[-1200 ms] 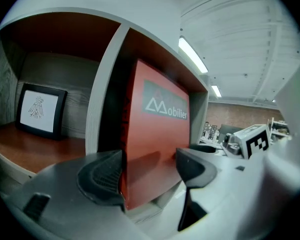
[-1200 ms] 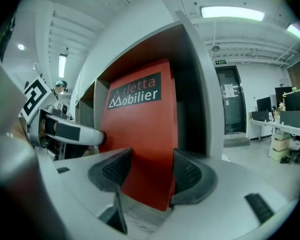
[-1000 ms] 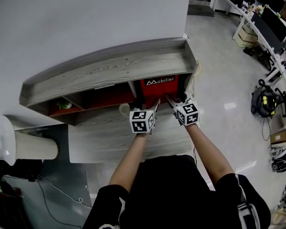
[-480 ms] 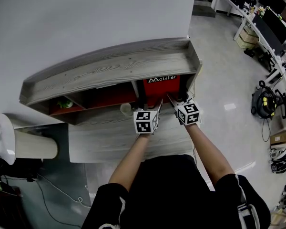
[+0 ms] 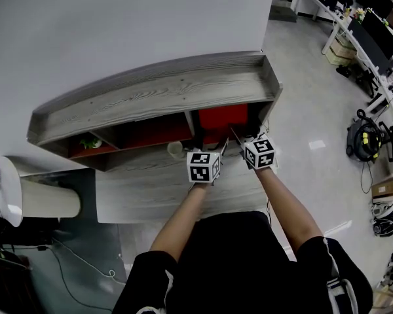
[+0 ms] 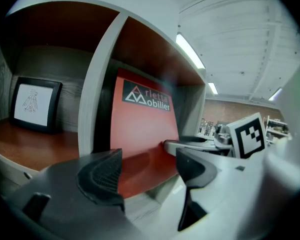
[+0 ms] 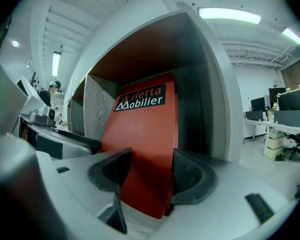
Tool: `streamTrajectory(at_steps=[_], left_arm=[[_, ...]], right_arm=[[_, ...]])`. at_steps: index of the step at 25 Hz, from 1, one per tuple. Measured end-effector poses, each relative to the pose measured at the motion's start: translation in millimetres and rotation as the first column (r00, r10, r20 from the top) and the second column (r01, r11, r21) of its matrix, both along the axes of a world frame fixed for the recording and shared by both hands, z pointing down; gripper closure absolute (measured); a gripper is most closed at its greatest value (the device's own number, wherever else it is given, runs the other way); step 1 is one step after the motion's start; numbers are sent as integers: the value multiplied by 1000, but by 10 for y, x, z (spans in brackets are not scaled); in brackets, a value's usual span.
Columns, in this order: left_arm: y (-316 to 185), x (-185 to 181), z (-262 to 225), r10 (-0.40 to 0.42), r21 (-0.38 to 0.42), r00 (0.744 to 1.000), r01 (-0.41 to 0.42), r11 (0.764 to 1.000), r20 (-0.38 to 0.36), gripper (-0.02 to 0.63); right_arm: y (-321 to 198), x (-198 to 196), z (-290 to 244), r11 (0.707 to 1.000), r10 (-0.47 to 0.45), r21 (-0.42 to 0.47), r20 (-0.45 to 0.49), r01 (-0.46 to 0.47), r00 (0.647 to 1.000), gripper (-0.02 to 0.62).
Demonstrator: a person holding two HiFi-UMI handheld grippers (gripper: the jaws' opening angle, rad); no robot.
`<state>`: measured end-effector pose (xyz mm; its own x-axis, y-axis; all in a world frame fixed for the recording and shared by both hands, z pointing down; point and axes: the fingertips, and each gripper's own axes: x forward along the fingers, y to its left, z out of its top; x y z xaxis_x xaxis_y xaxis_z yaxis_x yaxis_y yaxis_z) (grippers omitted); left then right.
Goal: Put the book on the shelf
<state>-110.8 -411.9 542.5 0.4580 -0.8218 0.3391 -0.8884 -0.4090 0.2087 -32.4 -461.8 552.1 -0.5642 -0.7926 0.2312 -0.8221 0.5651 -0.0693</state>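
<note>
A red book [image 5: 223,118] with white lettering stands upright in the right-hand compartment of the grey wooden shelf [image 5: 150,97]. My right gripper [image 7: 150,171] is shut on the book's [image 7: 145,134] near lower edge, one pad on each cover. In the head view the right gripper [image 5: 239,137] reaches into that compartment's mouth. My left gripper [image 5: 216,148] hovers just left of it, and in its own view the left gripper [image 6: 147,171] is open with nothing pressed between the pads. The book [image 6: 140,129] leans beside the white divider [image 6: 92,109].
The left compartment holds a small framed picture [image 6: 34,106]. A pale cup [image 5: 175,150] sits on the lower ledge, and a green item [image 5: 87,142] lies further left. A white cylinder [image 5: 46,200] stands at the left, with desks and monitors [image 5: 373,31] at the far right.
The book has slid deeper into the right compartment, so its title no longer shows in the head view. Both grippers have crept slightly forward and right.
</note>
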Motion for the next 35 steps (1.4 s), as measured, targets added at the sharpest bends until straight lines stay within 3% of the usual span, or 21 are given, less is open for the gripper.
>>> streamTrajectory(at_steps=[9, 18, 22, 28, 35], left_arm=[[-72, 66, 118, 17, -2, 1000, -17, 1000, 10, 275], [-192, 22, 128, -64, 8, 998, 64, 998, 0, 290], [-224, -30, 135, -120, 18, 993, 120, 993, -5, 350], [-300, 98, 92, -117, 28, 993, 117, 993, -18, 488], [-420, 98, 118, -191, 16, 982, 191, 982, 8, 541]], right_arm=[[-84, -77, -19, 1000, -1, 11, -22, 1, 1000, 337], [-35, -25, 28, 999, 1, -32, -23, -2, 1000, 377], [8, 70, 40, 998, 36, -58, 1, -35, 999, 406], [43, 168, 70, 997, 40, -70, -16, -41, 999, 465], [117, 254, 73, 998, 7, -70, -5, -7, 1000, 526]])
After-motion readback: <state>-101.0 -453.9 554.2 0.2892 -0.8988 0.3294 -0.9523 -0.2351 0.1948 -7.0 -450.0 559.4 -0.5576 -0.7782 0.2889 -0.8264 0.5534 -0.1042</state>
